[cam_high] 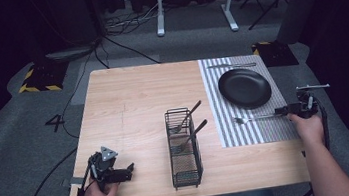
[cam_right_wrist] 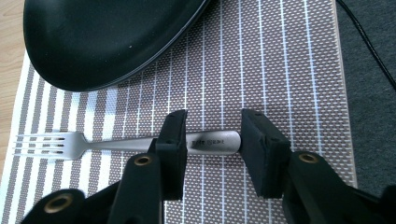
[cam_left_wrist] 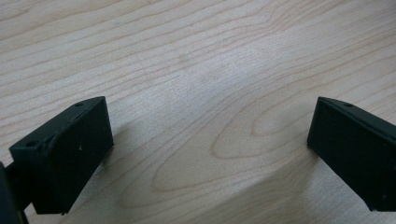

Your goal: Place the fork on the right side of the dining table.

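Right gripper view: fork (cam_right_wrist: 116,143) handle partly hidden.

A light wooden counter (cam_high: 128,103) stands on grey carpet (cam_high: 10,128) in a dim room. Behind it are the white legs of a desk (cam_high: 159,9), black cables (cam_high: 123,23) on the floor, and a yellow-and-black striped base (cam_high: 39,79) at left.

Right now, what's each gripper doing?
Left gripper: open, nothing between its fingers.
Right gripper: open, fingers either side of the fork handle, not pressing it.
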